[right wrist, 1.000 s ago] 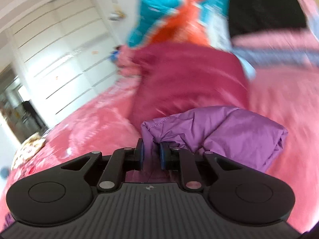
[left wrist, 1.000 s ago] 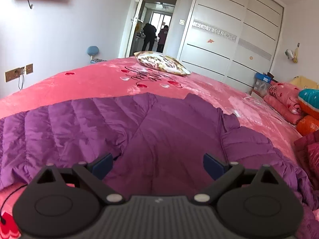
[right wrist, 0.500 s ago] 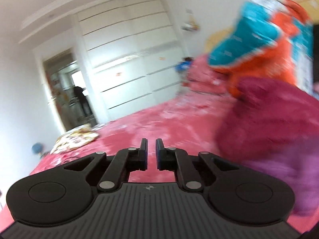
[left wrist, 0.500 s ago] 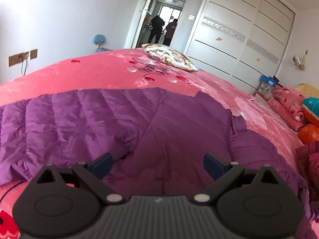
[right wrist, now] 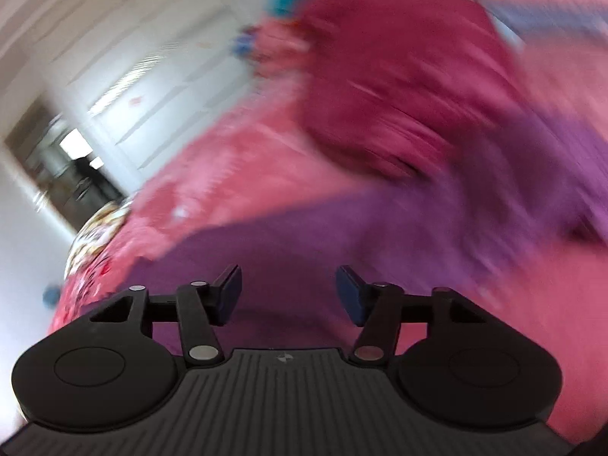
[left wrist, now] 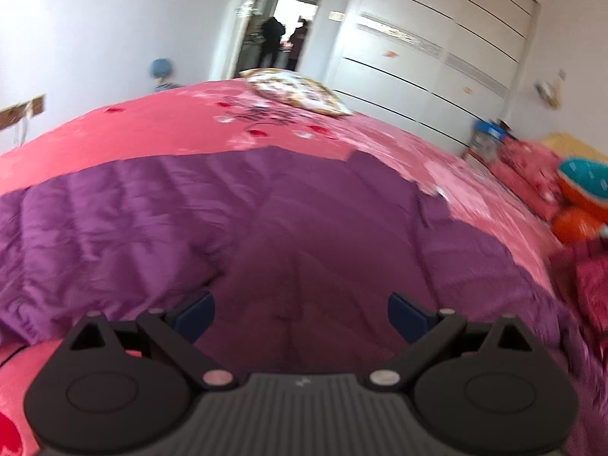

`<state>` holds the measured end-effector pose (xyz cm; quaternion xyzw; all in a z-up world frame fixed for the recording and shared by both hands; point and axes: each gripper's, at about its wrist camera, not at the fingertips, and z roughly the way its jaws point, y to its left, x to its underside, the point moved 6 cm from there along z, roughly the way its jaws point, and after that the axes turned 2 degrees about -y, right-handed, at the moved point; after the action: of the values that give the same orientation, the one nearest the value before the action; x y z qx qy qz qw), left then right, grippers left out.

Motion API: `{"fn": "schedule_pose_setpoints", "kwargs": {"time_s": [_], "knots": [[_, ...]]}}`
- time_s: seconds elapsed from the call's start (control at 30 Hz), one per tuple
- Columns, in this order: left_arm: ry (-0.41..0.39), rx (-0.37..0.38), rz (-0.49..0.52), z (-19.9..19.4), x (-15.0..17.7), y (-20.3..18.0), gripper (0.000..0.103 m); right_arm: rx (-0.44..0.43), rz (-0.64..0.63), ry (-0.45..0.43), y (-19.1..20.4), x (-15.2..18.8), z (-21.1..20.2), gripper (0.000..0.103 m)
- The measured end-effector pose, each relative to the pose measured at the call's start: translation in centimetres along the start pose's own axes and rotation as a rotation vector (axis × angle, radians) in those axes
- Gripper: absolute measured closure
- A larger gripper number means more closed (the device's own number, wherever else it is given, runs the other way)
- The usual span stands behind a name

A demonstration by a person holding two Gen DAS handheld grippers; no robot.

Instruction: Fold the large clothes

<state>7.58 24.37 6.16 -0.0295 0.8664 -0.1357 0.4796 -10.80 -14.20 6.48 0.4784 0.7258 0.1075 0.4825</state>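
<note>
The purple quilted jacket (left wrist: 235, 228) lies spread flat on my pink bedspread (left wrist: 159, 133), stretching from the far left edge across to the right, its stitched panels facing up. My left gripper (left wrist: 301, 313) hangs just above the jacket's near middle, pointing down at it, with its blue pads (left wrist: 195, 313) standing wide apart and nothing between them; the fabric passes beneath the gap, and I cannot tell whether the pads touch it.

Through the right wrist camera everything is smeared by blur. My right gripper (right wrist: 288, 290) is over the jacket (right wrist: 288, 235) too, above a near part of the purple cloth, and its jaws are opening, with no fabric caught between the pads (right wrist: 230, 292). Beyond it to the far right sits a heap of dark red bedding (right wrist: 399, 76), touching the jacket's far edge as far as I can make out.

At the far end of the bed lies a patterned pillow (left wrist: 296, 91), well apart from the jacket, before the white wardrobe (left wrist: 429, 49) and the open doorway (left wrist: 285, 34).
</note>
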Motion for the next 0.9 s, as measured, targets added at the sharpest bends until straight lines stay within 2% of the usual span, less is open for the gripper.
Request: {"fn": "schedule_pose_setpoints", "kwargs": {"time_s": [0.07, 0.13, 0.23, 0.3, 0.37, 0.6, 0.67, 0.7, 0.73, 0.77, 0.8, 0.9], "knots": [[0.000, 0.035, 0.043, -0.2, 0.5, -1.5, 0.006, 0.016, 0.102, -0.002, -2.9, -0.1, -1.3, 0.022], [-0.002, 0.073, 0.081, -0.6, 0.9, -3.0, 0.006, 0.002, 0.174, -0.035, -5.0, -1.1, -1.8, 0.000], [-0.018, 0.114, 0.149, -1.6, 1.7, -5.1, 0.005, -0.020, 0.211, -0.059, -7.3, -2.3, -1.8, 0.001], [-0.030, 0.136, 0.189, -2.4, 2.3, -6.4, 0.005, 0.010, 0.223, -0.075, -8.6, -2.7, -1.4, 0.000], [-0.042, 0.150, 0.218, -3.0, 3.0, -7.5, 0.005, -0.008, 0.286, -0.070, -10.3, -2.6, -1.2, 0.000], [-0.066, 0.136, 0.284, -3.6, 4.2, -9.3, 0.004, -0.038, 0.432, -0.176, -14.5, -6.6, 0.3, 0.000], [-0.061, 0.123, 0.277, -3.3, 4.2, -9.0, 0.004, -0.025, 0.452, -0.207, -15.3, -7.4, 0.2, 0.005], [-0.057, 0.115, 0.270, -3.0, 4.2, -8.9, 0.004, -0.022, 0.465, -0.211, -15.5, -7.7, 0.3, 0.019], [-0.055, 0.107, 0.262, -2.8, 4.2, -8.6, 0.004, -0.015, 0.474, -0.214, -15.7, -7.5, 1.2, 0.029], [-0.054, 0.100, 0.252, -2.7, 4.1, -8.3, 0.004, -0.013, 0.481, -0.218, -15.6, -7.6, 1.2, 0.049], [-0.053, 0.092, 0.239, -2.6, 3.9, -7.9, 0.004, -0.009, 0.479, -0.225, -15.2, -8.2, 1.8, 0.060], [-0.056, 0.076, 0.205, -2.2, 3.4, -7.0, 0.004, 0.013, 0.389, -0.257, -13.2, -9.5, 0.8, 0.068]]}}
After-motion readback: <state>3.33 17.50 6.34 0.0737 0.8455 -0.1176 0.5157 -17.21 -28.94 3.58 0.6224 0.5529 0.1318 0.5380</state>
